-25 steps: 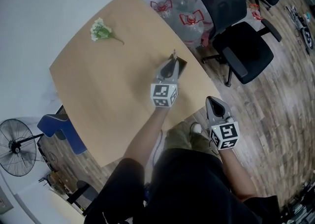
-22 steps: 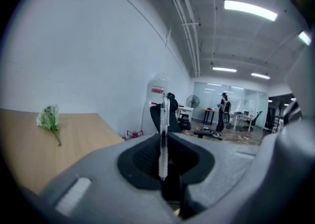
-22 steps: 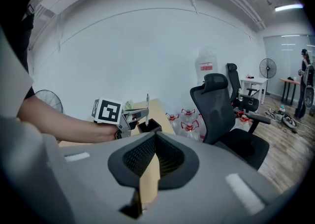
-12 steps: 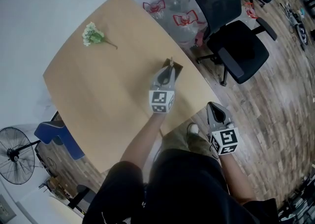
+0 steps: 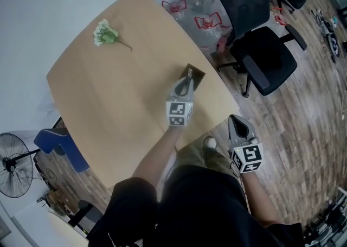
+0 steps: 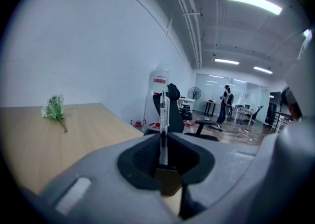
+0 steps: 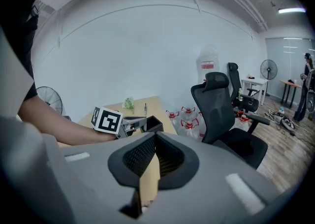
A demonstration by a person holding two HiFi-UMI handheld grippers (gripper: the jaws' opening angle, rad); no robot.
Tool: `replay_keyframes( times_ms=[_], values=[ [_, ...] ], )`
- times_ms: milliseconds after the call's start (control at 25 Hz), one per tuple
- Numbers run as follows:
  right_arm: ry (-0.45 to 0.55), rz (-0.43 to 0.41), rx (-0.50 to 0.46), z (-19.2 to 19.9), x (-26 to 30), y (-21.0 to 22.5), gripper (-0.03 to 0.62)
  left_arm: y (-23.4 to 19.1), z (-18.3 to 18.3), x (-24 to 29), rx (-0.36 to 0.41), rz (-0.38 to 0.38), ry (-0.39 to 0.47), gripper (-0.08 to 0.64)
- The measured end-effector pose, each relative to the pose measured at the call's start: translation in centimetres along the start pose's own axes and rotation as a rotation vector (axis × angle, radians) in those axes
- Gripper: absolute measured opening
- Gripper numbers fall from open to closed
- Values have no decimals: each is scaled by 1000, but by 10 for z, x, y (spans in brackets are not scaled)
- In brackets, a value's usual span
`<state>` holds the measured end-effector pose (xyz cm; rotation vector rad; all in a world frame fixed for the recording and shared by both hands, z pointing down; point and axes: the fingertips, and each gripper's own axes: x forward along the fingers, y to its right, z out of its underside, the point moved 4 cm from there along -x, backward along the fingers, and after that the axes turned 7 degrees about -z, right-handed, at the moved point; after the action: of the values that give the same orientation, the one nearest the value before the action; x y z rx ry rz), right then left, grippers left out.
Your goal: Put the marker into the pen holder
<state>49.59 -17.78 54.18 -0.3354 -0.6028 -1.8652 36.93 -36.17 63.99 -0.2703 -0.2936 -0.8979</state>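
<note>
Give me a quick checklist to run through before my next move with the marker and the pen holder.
1. Left gripper has a firm hold on the marker: ok, the jaws are closed on its barrel.
2. Marker upright: ok.
3. Marker's lower end lined up with the pen holder's opening: cannot tell, the gripper hides it.
4. Pen holder standing on the table: ok, near the edge.
5. Right gripper out of the way: ok, off the table, nothing in it.
6. Flowers away from the holder: ok, far across the table.
</note>
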Motion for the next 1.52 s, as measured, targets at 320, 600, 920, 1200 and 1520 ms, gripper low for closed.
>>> replay_keyframes(
  times_ms=[320, 600, 920, 1200, 1520],
  values=[
    [-7, 11, 5, 8, -4, -9, 0, -5, 12, -2, -10, 3, -24, 49],
    [1, 17, 8, 9, -7, -17, 0, -6, 10, -1, -18, 20, -33, 87],
    [28, 25, -4, 5, -28, -22, 0, -10, -9, -24, -56, 8, 1, 97],
    [104, 10, -30, -24, -47, -34, 0, -2, -66, -94, -53, 0, 81, 97],
    [205, -42, -100, -62, -65, -54, 0, 25, -123, -215, -124, -28, 220, 97]
  ],
)
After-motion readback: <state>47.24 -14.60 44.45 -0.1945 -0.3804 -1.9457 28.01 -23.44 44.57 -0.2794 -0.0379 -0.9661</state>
